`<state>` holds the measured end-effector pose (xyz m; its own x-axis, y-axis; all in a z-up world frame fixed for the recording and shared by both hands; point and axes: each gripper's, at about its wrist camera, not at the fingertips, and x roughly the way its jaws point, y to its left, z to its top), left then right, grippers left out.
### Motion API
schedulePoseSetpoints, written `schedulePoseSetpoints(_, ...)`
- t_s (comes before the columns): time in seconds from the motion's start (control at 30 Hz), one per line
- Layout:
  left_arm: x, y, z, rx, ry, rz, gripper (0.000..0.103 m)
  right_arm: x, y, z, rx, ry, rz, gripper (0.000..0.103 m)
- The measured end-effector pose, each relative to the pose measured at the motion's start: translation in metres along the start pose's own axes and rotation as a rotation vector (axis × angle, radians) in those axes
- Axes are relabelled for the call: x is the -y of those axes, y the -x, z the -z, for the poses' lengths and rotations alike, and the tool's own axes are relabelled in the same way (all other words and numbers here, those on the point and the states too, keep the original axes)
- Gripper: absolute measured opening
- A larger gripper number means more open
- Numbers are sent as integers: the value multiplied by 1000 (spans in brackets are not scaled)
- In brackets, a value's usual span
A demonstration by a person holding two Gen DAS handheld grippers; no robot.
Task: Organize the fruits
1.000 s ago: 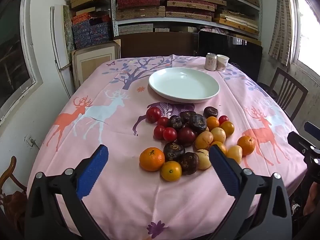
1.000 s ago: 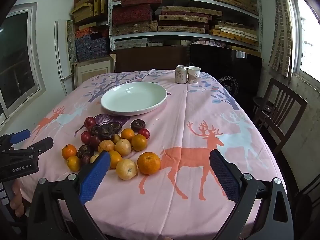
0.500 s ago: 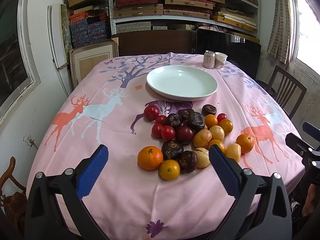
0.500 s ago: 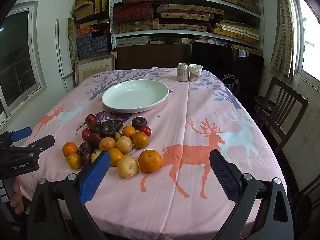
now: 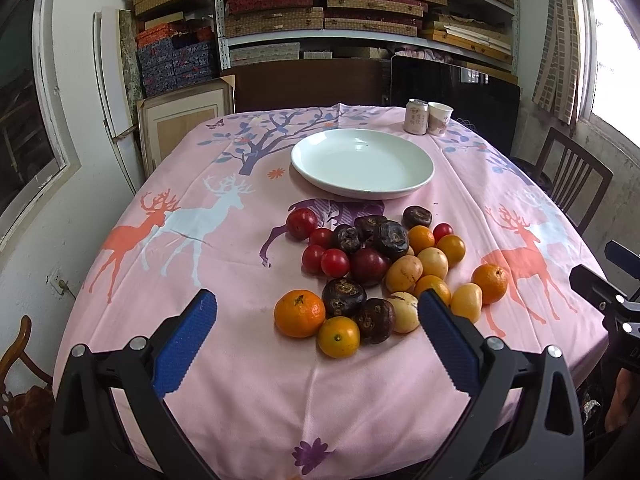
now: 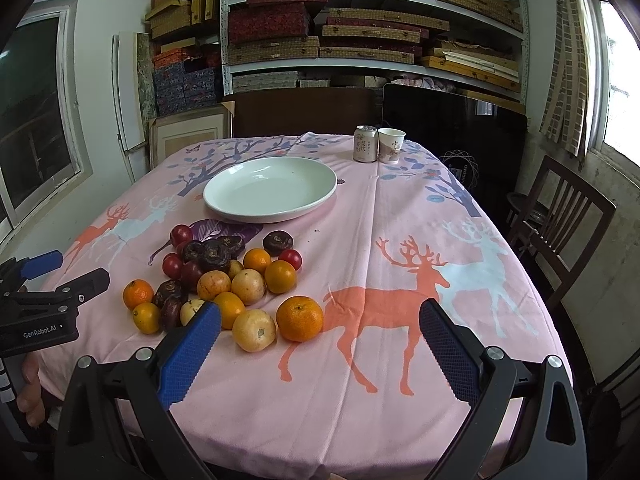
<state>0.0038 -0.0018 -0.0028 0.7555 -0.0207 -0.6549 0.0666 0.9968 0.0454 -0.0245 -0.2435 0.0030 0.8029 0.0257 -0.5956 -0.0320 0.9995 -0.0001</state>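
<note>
We hold the left tool [image 5: 316, 322] and the right tool [image 6: 320, 330] wide open and empty above the pink-clothed bench [image 5: 224, 264]. The mixed pile of fruits [image 5: 380, 264] lies just before the empty white round plate [image 5: 362, 164].

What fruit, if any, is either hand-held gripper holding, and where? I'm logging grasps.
Nothing. The left hand-held gripper and right hand-held gripper are both open and empty; the fruit lies on the table.

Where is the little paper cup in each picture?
Left wrist view: the paper cup stands far back, right of centre, beyond the white plate.
Right wrist view: the cup stands far back, centre.
Shared landmark: the can just left of it.
</note>
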Motion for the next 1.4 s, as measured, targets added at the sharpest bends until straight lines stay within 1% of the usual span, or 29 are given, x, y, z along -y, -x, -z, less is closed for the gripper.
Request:
schedulePoseSetpoints(0.2,1,0,0,-1,-1,1,99,0,1,0,-6,1,10,99)
schedulePoseSetpoints(1.4,-2,-1,7,-6,8,4,99,-5,-3,7,-20,7,6,99)
